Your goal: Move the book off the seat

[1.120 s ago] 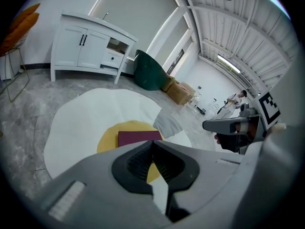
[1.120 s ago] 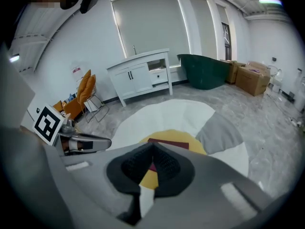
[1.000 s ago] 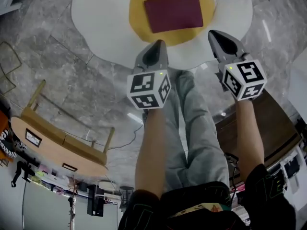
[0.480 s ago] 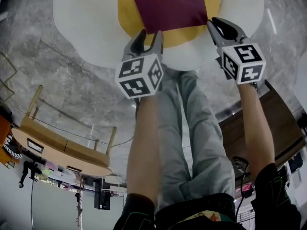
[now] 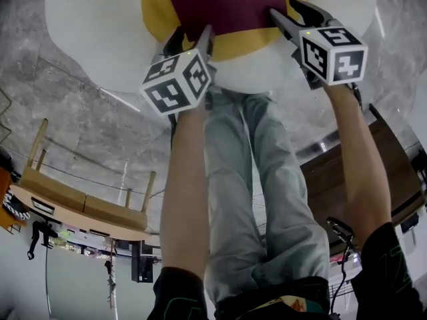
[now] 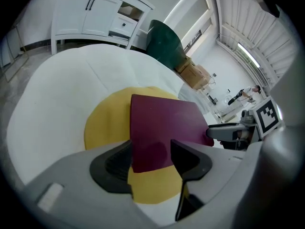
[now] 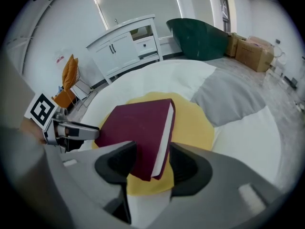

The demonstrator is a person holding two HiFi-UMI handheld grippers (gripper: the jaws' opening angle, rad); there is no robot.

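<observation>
**Both grippers released at the book's near corners**

The left gripper (image 6: 151, 159) has its jaws apart, just opened. One near corner of the dark red hardcover book (image 6: 167, 123) sits between them, unpinched. The right gripper (image 7: 152, 163) stands likewise at the other near corner. The book lies flat on the yellow round centre (image 5: 155, 12) of the white egg-shaped seat (image 5: 87, 39). A second ago both grippers were clenched, short of the book.

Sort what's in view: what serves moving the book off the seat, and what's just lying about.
Job: book, seat, left tool, right tool (jaws just opened, a book corner between each, not gripped).
Lying about: grey cushion, white cabinet, boxes, wooden table.
</observation>
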